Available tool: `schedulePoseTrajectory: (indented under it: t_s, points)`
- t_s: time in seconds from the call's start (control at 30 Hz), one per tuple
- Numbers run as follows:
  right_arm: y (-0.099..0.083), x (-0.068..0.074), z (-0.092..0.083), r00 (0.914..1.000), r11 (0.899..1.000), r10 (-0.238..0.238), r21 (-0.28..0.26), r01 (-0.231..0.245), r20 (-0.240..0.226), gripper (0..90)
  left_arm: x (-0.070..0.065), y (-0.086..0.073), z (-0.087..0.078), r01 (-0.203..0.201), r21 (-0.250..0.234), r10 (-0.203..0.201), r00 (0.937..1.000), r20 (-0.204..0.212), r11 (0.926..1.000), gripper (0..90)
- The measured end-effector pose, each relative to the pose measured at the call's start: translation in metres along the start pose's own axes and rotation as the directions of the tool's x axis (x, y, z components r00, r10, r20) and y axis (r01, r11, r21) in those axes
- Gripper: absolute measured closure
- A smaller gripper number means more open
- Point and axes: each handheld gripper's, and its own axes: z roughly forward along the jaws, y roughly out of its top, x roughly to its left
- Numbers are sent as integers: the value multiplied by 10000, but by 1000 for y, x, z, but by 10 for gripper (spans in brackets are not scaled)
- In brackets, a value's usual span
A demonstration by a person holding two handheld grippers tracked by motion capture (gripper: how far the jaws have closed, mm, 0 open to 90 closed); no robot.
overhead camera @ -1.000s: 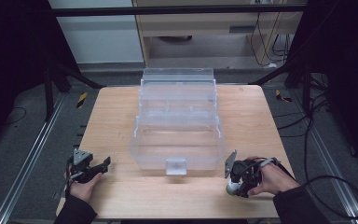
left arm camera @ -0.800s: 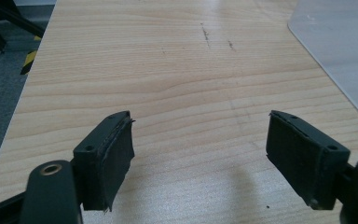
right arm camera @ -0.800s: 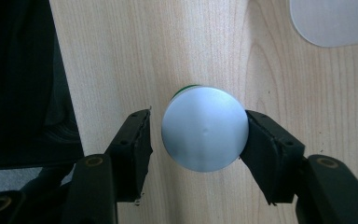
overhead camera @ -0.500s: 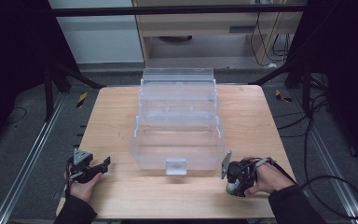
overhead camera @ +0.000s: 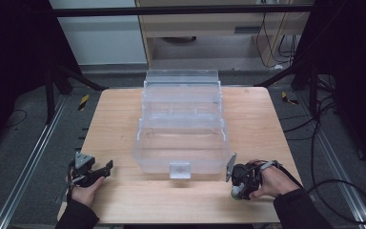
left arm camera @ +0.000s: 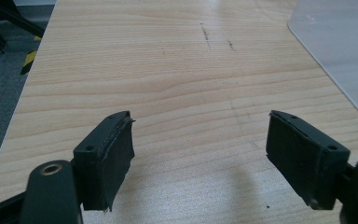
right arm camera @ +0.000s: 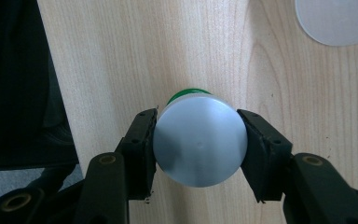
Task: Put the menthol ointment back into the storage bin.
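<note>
While pinching a capped bottle (right arm camera: 199, 140) near the table's edge (overhead camera: 181, 222): right gripper (right arm camera: 199, 144), left gripper (left arm camera: 200, 154) spread.

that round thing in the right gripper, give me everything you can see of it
The container is small and round, with a pale grey, matte, plastic-looking cap facing the right gripper view's camera and a green body showing just behind the cap's top edge. It stands on the wooden table near the front right edge, short of the clear plastic box. The right gripper has just been closing its jaws, and both black pads now press on the cap's sides. No label is visible.
</note>
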Motion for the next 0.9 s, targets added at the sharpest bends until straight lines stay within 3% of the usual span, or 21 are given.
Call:
schedulePoseTrajectory:
  t_s: [0.3,0.9]
  points:
    - [-3,0,-8,9999,9997,135,-210,-135,30,503,0,0,0,-5,-5,5,10000,-8,10000,222]
    - [-4,-2,-43,9980,9957,464,-822,-428,433,503,0,0,0,-1,0,1,10000,-19,10000,222]
